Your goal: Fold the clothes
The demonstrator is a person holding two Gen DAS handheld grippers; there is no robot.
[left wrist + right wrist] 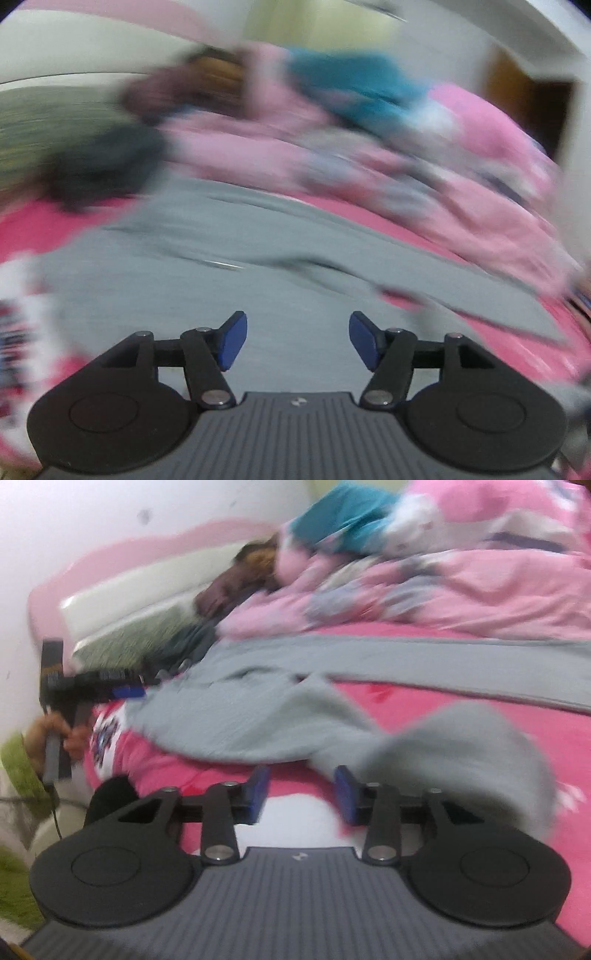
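A grey garment (221,258) lies spread on the pink bedsheet (33,225), blurred in the left wrist view. My left gripper (297,339) hovers over it, open, with nothing between its blue pads (232,341). In the right wrist view the same grey garment (240,709) stretches across the pink bedsheet (443,698), and one rumpled end (461,749) lies beside the right finger. My right gripper (301,797) is open, its pads clear of the cloth. The left gripper (125,692) shows at the far left edge of the garment, held by a hand (70,734).
A heap of pink patterned bedding (461,587) with a teal cloth (340,520) on top fills the far side of the bed. Dark clothes (221,590) and a greenish pillow (129,638) lie by the white and pink headboard (122,587). A white wall (92,513) rises behind.
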